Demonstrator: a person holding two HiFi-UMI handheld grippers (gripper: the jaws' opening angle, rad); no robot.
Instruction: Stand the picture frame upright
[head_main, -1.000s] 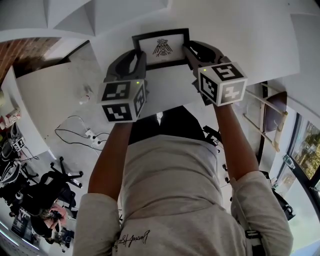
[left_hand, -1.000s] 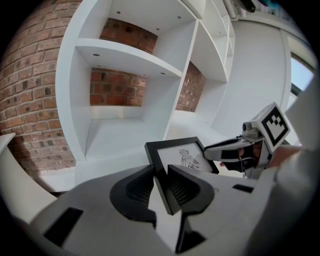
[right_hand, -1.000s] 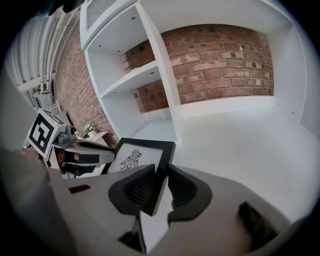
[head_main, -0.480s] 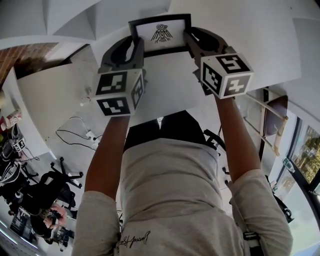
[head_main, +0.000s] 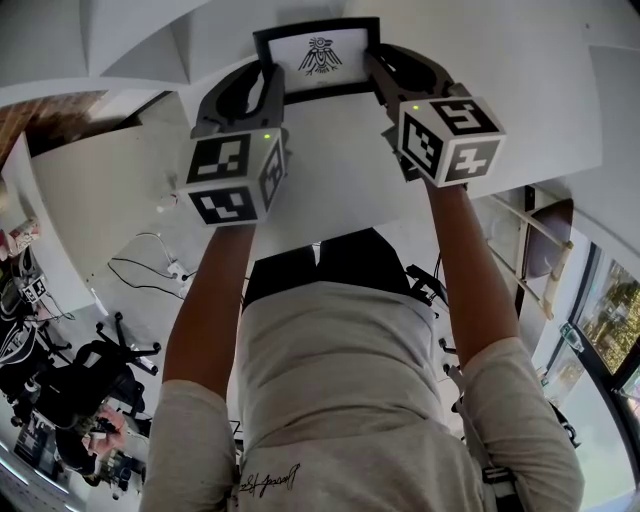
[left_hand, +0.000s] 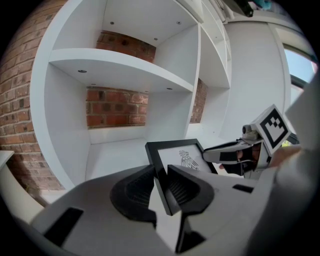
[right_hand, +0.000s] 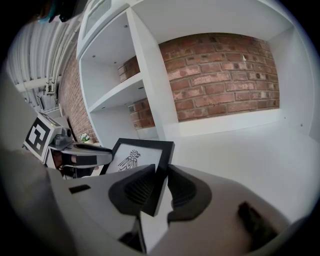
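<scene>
Rectangular black picture frame (head_main: 318, 58) has moved farther over smooth white shelf (head_main: 340, 160).

The left gripper (head_main: 268, 80) held the left side of a black picture frame (head_main: 318, 58) over a white shelf (head_main: 335, 175). The jaws of the right gripper (head_main: 378, 68) were closing on its right side.

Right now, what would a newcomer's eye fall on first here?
A black picture frame with a bird drawing, held front and centre. The left claw clamps its left edge, the right claw its right edge. Behind it stand white shelves against a brick wall.
</scene>
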